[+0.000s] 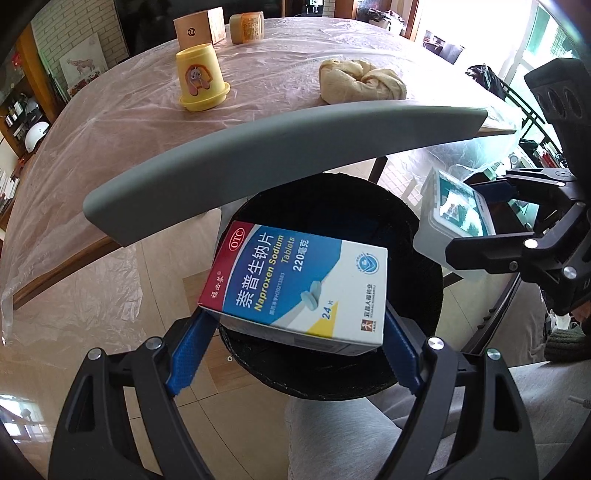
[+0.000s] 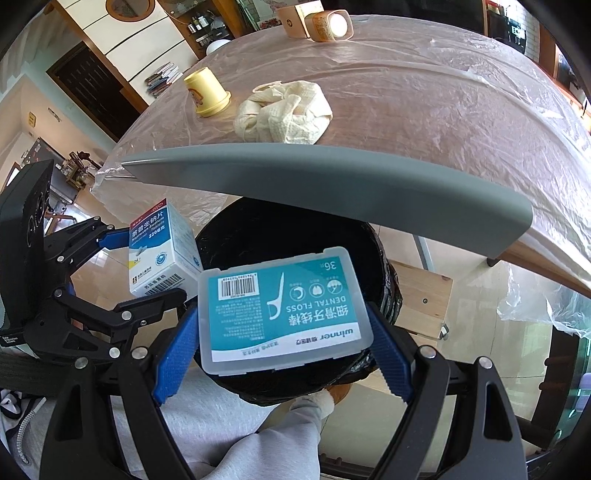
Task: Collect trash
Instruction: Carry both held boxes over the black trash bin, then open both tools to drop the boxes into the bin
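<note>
- Left claw (image 1: 295, 328): clamped on a medicine box (image 1: 299, 284), its blue pads (image 1: 188, 350) pressed against the two short ends. In the right wrist view the same claw (image 2: 144, 266) enters from the left edge, carrying the box (image 2: 162, 251).
- Medicine box: white, blue and red carton printed "Naproxen Sodium Tablets", held face up directly over the mouth of the trash bin (image 1: 332, 206).
- Right claw (image 2: 284, 339): clamped on a dental floss case (image 2: 284, 306), blue pads (image 2: 177, 350) touching both short sides. In the left wrist view this claw (image 1: 491, 218) comes in from the right, holding the case (image 1: 454, 218).
- Dental floss case: translucent plastic with a teal label reading "DENTAL FLOSS", lid closed, held over the near part of the bin (image 2: 288, 229) opening. It sits just beside the medicine box, the two close together above the bin.
- Trash bin: round, lined with a black bag, standing on the tiled floor (image 1: 207, 406) just in front of the desk (image 1: 129, 122); the inside is too dark to tell what it contains.
- Grey lid (image 1: 258, 147): long and flat, raised above the far side of the bin opening.
- Desk: covered in clear plastic sheeting. On it stand an upturned yellow cup (image 1: 201, 81), a crumpled cream cloth (image 1: 360, 79), a brown carton (image 1: 199, 29) and a yellow jar (image 1: 246, 26) on its side.
- Person: grey trouser leg (image 2: 236, 424) beside the bin.
</note>
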Motion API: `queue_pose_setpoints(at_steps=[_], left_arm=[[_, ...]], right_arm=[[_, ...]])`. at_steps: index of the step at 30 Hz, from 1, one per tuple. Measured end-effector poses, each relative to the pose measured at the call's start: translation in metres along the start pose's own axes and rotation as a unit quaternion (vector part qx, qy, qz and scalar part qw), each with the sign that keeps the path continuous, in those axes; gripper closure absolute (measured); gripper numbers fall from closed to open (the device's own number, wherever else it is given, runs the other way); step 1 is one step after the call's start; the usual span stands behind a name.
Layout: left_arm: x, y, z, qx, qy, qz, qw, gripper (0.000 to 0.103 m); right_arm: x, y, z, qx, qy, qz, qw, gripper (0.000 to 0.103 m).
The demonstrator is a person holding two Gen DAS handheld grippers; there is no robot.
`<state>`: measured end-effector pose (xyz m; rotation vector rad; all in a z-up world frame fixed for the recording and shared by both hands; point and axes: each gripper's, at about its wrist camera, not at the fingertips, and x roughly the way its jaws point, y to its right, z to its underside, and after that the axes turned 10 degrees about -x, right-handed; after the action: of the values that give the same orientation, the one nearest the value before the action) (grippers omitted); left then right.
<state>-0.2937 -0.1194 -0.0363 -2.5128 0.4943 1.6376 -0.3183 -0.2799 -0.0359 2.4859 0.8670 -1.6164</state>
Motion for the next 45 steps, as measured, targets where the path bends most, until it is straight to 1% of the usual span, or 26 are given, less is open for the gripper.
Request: queue_pose_setpoints(at_steps=[13, 45], left_arm=[[0.0016, 0.0025, 0.0001, 0.005, -0.003, -0.002, 1.0, 0.019], [-0.0007, 0.0026, 0.0005, 0.009, -0.001, 0.0, 1.0, 0.019]], right_arm=[[-0.004, 0.0074, 0.001, 0.004, 0.001, 0.005, 1.0, 0.02], [-0.0059, 0.0043, 0.0015, 0.007, 0.004, 0.016, 1.0, 0.02]])
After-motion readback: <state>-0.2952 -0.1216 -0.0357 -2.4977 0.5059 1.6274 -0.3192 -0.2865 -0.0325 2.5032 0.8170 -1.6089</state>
